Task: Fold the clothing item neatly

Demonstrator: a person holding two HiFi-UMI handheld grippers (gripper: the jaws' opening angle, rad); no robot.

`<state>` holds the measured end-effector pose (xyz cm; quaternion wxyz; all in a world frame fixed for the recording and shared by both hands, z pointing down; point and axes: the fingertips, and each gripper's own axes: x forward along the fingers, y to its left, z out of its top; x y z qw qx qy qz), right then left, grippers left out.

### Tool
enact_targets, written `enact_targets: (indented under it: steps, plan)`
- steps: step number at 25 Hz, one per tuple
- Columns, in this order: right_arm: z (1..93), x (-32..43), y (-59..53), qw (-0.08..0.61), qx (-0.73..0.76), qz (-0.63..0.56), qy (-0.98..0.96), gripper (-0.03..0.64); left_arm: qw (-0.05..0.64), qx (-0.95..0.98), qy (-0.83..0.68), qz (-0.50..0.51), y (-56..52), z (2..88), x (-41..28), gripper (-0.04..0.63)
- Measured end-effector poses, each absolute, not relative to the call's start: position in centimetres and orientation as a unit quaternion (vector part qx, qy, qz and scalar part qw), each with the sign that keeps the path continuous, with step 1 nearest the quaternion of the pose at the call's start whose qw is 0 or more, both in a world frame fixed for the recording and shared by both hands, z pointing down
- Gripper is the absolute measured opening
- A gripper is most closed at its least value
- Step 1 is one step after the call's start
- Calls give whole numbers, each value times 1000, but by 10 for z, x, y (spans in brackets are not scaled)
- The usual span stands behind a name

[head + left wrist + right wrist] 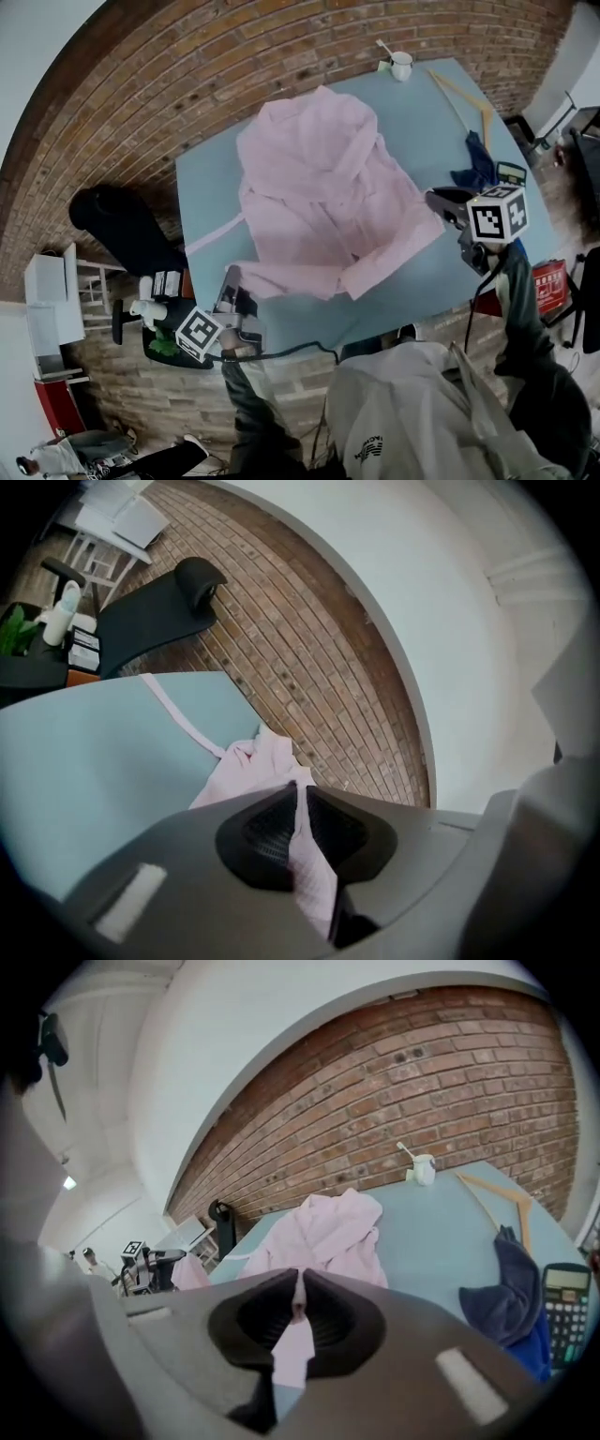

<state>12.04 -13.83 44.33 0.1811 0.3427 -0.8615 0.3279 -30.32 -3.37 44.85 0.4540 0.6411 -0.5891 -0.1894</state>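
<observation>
A pink robe [319, 197] lies spread on the light blue table [412, 112], hood toward the far side. Its belt [214, 234] trails off to the left. At the robe's near left corner my left gripper [232, 279] is shut on the fabric; in the left gripper view pink cloth [314, 874] runs between the closed jaws [300, 791]. My right gripper [435, 200] is at the robe's right corner, shut on a pink fold [294, 1344] that hangs through the jaws [299, 1281]. The rest of the robe [328, 1232] lies beyond them.
A white cup [401, 66] stands at the far table edge, with a wooden hanger [469, 98] beside it. A dark blue cloth [476, 169] and a calculator [511, 172] lie at the right edge. A black chair [122, 230] and white shelf [52, 300] stand left of the table.
</observation>
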Motion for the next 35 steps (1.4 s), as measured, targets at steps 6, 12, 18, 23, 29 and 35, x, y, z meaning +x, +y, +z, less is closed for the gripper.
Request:
enact_targets:
  steps: [6,12,18,23,29,35]
  plan:
    - [472,116,-241,123,409,326,-843,23,434,621,-630,-170,-123,474,-355,44]
    - [528,140,-247,189,524,241,-795,250,431,620,-656,-15,-115,534,-355,365]
    - [578,188,-149,126,565,406,-707,250,525,600,-602,43,-24,603,-313,377]
    - [620,158,-95,87,521,544,-652,250,554,581,-593,62,-5,628,-293,362]
    - [625,124,-124,107,518,522,-669,250,535,593,-594,97,-10,634,-275,348]
    - [635,112,-129,163,515,481,-691,161,442,578,-661,183,0,642,-296,154]
